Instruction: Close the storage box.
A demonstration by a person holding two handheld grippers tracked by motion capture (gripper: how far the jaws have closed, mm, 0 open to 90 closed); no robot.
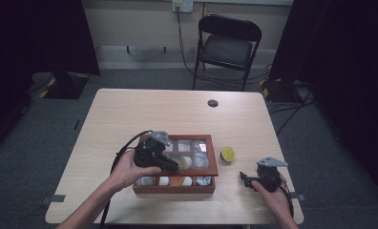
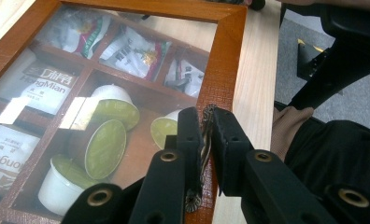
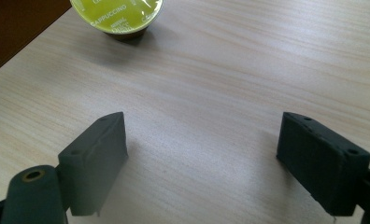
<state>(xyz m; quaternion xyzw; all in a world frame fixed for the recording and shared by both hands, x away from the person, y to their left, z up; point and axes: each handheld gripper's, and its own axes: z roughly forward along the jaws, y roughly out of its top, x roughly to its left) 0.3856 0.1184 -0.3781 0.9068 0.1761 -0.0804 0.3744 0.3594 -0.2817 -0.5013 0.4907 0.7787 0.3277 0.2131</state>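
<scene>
A wooden box (image 1: 173,187) with a glass lid (image 2: 223,56) stands at the table's near middle. Through the glass I see tea sachets (image 2: 131,51) and green-topped coffee capsules (image 2: 103,147) in its compartments. My left gripper (image 1: 177,168) (image 2: 206,116) is over the lid's near rim, shut on a small braided pull tab (image 2: 205,140) on the frame. I cannot tell whether the lid rests fully down. To the box's right lies a loose green capsule (image 1: 227,153) (image 3: 116,14). My right gripper (image 1: 244,177) (image 3: 202,154) rests low over bare table near it, open and holding nothing.
A small dark round disc (image 1: 213,103) sits near the table's far edge. A black folding chair (image 1: 227,45) stands beyond the table. The box's dark corner (image 3: 15,28) shows in the right gripper view. The table's right edge (image 1: 287,162) runs close to the right hand.
</scene>
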